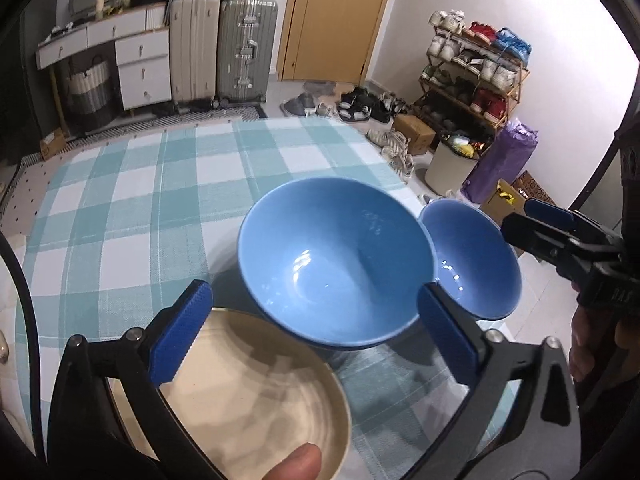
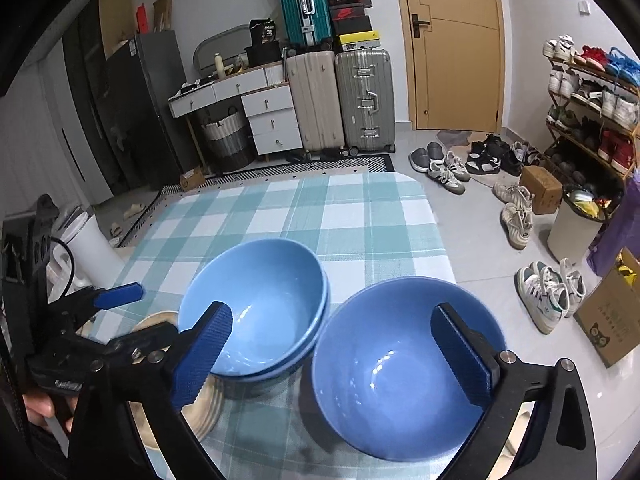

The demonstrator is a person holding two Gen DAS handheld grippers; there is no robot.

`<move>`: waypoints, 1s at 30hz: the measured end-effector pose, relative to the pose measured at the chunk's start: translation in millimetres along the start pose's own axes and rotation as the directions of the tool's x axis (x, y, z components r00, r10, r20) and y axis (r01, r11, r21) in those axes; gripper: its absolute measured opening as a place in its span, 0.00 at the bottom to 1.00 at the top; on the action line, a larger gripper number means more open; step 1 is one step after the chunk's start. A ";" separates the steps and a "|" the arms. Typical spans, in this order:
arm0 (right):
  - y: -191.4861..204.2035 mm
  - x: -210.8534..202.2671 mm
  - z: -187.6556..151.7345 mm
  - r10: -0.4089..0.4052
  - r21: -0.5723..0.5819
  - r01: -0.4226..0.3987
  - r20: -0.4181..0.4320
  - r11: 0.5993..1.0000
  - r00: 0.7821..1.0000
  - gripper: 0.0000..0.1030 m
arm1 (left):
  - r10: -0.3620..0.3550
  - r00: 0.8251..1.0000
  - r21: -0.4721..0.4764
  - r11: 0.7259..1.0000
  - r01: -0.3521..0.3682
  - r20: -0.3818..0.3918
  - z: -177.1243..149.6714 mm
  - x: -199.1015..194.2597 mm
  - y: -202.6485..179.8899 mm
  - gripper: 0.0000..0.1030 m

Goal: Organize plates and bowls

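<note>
Bowls are sitting just ahead of us: stacked bowls [image 1: 336, 260] before our left gripper [image 1: 316, 332], single bowl [image 2: 400, 368] before our right gripper [image 2: 332, 356], both jaws gaping empty

We cannot see the whole cream plate [image 1: 256, 400]: the left gripper's arm covers its near left part and a blurred fingertip [image 1: 298, 462], cut by the bottom edge, overlaps it. In the right wrist view the plate [image 2: 154, 322] shows only slivers behind the gripper. The stacked bowls' [image 2: 256, 316] count stays unclear.
</note>
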State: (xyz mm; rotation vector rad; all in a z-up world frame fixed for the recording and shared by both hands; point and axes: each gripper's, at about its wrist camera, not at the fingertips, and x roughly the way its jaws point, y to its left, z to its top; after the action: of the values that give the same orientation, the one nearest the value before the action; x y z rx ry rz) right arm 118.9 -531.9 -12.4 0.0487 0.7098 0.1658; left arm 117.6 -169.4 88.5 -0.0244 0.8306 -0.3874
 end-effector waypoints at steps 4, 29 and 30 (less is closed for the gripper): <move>-6.2 -16.1 -3.6 -0.024 -0.004 0.024 0.026 1.000 0.999 0.99 | 0.001 1.000 0.012 1.000 -0.001 0.000 -6.2 -7.7 -14.9 0.99; -76.4 -52.0 -32.3 -0.127 0.121 0.117 0.074 0.986 0.989 0.99 | -0.148 0.988 0.018 0.989 0.148 -0.037 -63.1 4.7 -99.6 0.89; -78.6 -51.1 -33.6 -0.130 0.126 0.121 0.071 0.985 0.989 0.99 | -0.156 0.987 0.012 0.988 0.156 -0.035 -64.3 4.7 -100.4 0.87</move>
State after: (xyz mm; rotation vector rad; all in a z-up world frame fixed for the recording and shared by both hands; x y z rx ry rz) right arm 69.5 -618.3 -12.8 0.1256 0.6411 -0.0004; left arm 41.2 -256.1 58.7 -0.0698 0.8625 -0.5424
